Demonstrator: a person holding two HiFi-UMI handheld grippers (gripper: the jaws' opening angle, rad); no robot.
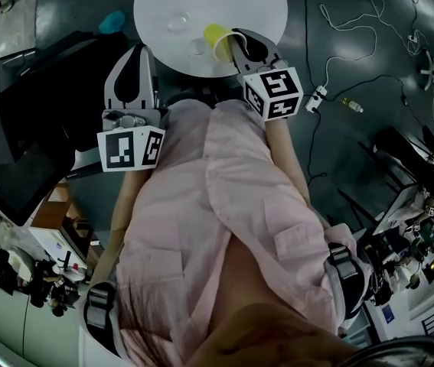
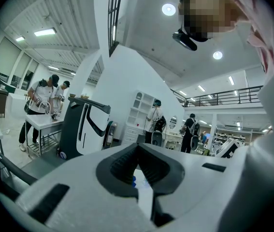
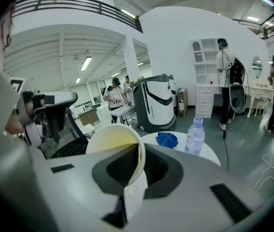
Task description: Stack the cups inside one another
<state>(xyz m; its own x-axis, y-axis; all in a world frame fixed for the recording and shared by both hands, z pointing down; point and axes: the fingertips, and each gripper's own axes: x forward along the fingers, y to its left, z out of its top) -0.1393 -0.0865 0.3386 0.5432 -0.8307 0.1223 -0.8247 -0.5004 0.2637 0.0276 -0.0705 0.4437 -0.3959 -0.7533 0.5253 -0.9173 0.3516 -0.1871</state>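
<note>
Yellow cup (image 1: 218,40) is clamped by its wall between the jaws of the right gripper (image 3: 137,159). It is tilted with its empty mouth open to that side, I think so that it can be brought over and set into the near clear cup (image 1: 197,47) at nine o'clock of it, or into the far clear cup (image 1: 177,23) at ten o'clock (both look empty), on the white round table (image 1: 266,21). Left gripper (image 2: 137,151) hovers off the table at seven o'clock with jaws together on nothing, while a bottle (image 3: 194,135) and a blue cloth (image 3: 166,139) lie at the far edge, twelve o'clock.
</note>
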